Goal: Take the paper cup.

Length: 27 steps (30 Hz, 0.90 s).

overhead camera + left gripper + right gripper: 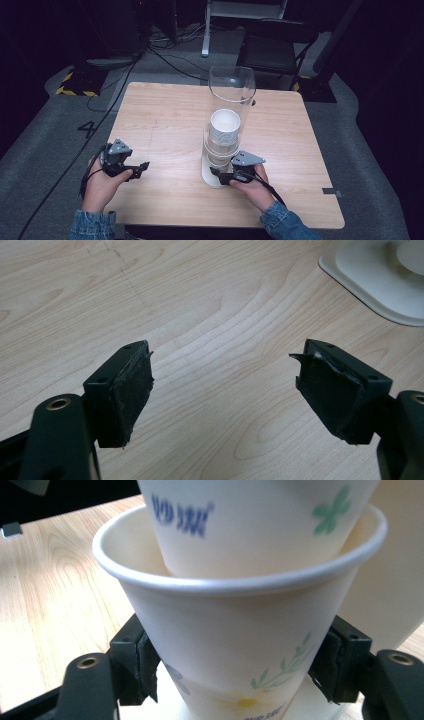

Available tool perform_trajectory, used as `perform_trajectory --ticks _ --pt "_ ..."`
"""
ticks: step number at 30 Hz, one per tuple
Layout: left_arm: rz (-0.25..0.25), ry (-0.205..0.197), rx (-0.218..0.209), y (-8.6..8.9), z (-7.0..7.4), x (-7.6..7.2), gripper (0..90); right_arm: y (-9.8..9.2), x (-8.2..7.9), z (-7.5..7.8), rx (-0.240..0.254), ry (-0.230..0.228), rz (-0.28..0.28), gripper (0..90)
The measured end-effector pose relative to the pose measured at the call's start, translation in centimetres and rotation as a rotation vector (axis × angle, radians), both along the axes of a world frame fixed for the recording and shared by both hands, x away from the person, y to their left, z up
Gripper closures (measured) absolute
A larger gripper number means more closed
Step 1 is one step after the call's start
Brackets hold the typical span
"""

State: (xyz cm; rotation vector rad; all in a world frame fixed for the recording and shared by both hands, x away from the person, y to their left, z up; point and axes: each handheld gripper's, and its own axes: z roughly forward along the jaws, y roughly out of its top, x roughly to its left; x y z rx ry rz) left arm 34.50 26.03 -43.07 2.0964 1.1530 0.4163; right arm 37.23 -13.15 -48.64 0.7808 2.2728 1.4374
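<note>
A clear plastic tube (231, 95) stands upright on a white base (210, 176) near the middle of the wooden table (165, 115), with a stack of white paper cups (224, 127) inside it. My right gripper (216, 175) reaches in at the foot of the tube. In the right gripper view its pads press both sides of the lowest flowered paper cup (235, 630), and the cup above (250, 520) is nested in it. My left gripper (145, 166) hovers over bare wood at the left, jaws open and empty (225, 385). The base's corner (380, 280) lies ahead of it.
A black chair (275, 50) stands beyond the table's far edge, beside a white stand leg (206, 30). Cables (165, 55) run across the grey floor at the back left. Bare wood spreads between my two hands and along the far side.
</note>
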Motion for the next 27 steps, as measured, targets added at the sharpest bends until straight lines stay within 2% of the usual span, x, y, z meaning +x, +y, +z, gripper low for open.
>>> perform_trajectory --ticks 7,13,27 --pt "-0.001 0.004 -0.007 -0.2 0.0 0.1 22.3 0.1 0.0 -1.0 -0.031 0.039 -0.001 31.3" --pt "-0.003 0.004 -0.004 -0.2 0.0 0.1 22.3 0.0 0.0 -1.0 -0.023 0.044 -0.005 31.3" --pt "-0.012 -0.001 -0.009 -0.5 0.1 0.7 22.2 -1.7 -0.2 -0.3 -0.046 0.022 -0.05 31.3"
